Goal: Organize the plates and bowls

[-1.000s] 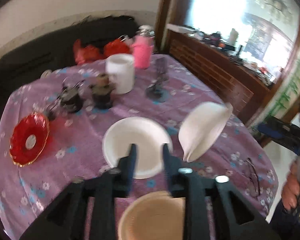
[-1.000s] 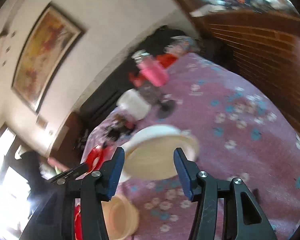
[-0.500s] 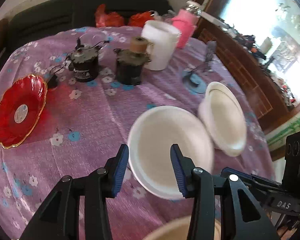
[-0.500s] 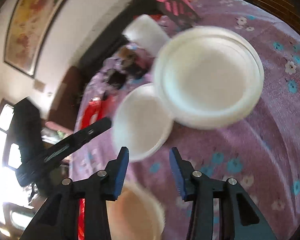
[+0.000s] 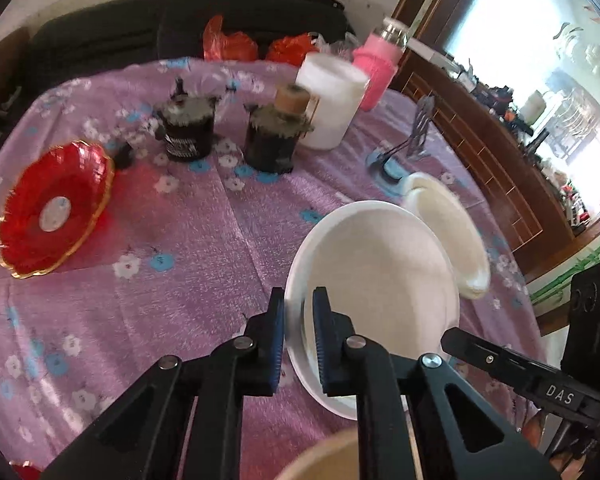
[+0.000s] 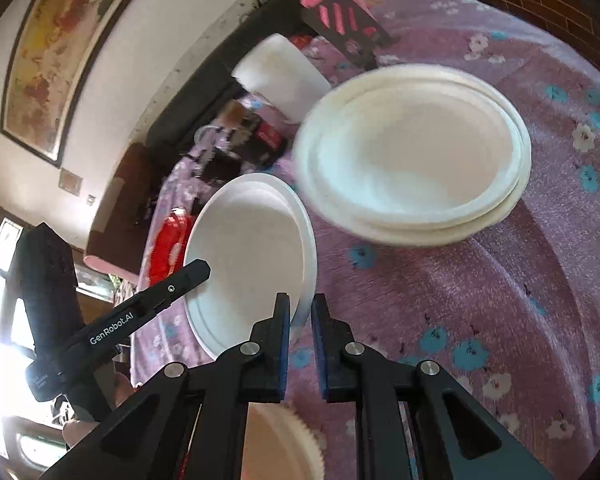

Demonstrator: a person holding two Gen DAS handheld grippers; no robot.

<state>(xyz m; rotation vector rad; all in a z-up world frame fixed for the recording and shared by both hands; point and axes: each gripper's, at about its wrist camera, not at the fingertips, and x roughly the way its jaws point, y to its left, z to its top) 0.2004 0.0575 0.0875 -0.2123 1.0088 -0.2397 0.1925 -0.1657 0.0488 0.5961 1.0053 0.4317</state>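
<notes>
My left gripper (image 5: 299,332) is shut on the near rim of a white plate (image 5: 380,280) on the purple tablecloth. My right gripper (image 6: 300,334) is shut on the opposite rim of the same plate (image 6: 248,256). A stack of white plates (image 6: 416,152) lies beyond it, to the right in the left wrist view (image 5: 448,232). A red glass dish (image 5: 52,208) sits at the table's left. A tan paper bowl (image 6: 280,444) lies under my grippers at the near edge; it also shows in the left wrist view (image 5: 320,460).
Two dark pots (image 5: 184,128) (image 5: 276,140), a white cup (image 5: 332,104), a pink bottle (image 5: 380,68) and a small stand (image 5: 412,140) crowd the far side. A dark sofa (image 5: 140,28) is behind the table. A wooden sideboard (image 5: 500,152) runs at the right.
The stack of plates carried in the air by the right gripper now lies on the table. Both grippers moved to the single white plate and closed on its rim.
</notes>
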